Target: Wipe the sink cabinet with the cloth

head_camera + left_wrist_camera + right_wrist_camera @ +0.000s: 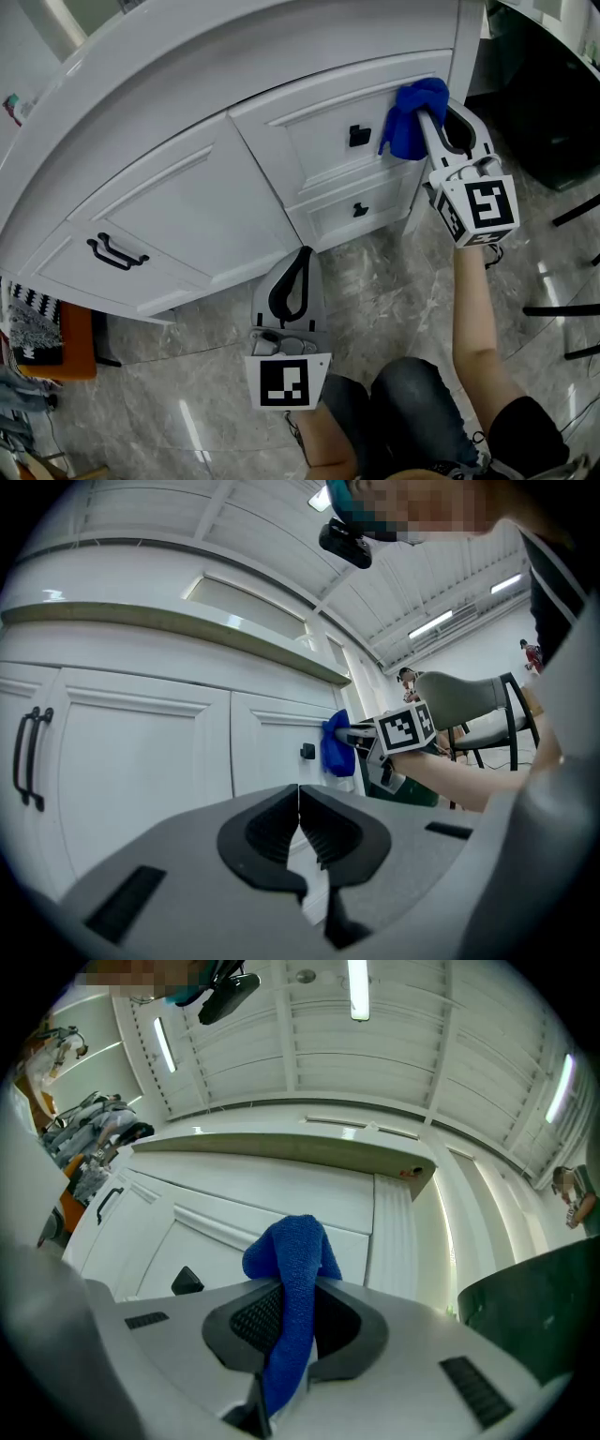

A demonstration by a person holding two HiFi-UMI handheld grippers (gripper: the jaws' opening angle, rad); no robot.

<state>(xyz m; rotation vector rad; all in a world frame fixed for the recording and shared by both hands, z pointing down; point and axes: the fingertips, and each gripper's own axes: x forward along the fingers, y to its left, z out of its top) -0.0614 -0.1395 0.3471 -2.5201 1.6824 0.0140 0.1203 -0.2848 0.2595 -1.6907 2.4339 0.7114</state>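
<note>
The white sink cabinet [187, 202] fills the upper head view, with doors and two small drawers. My right gripper [424, 120] is shut on a blue cloth [412, 117], which presses against the top drawer front to the right of its black knob [359, 136]. In the right gripper view the cloth [292, 1312] hangs down between the jaws, bunched at the tips against the drawer panel [281, 1213]. My left gripper [302, 253] is shut on nothing, held low in front of the cabinet base. The left gripper view shows the left gripper [299, 794] with jaws together and the cloth [337, 744] far off.
A black double handle [114, 252] sits on the left cabinet door. The lower drawer has a black knob [361, 210]. An orange stool [61, 342] stands at the left. Marble floor [394, 291] lies below. Dark chair legs [572, 281] are at the right.
</note>
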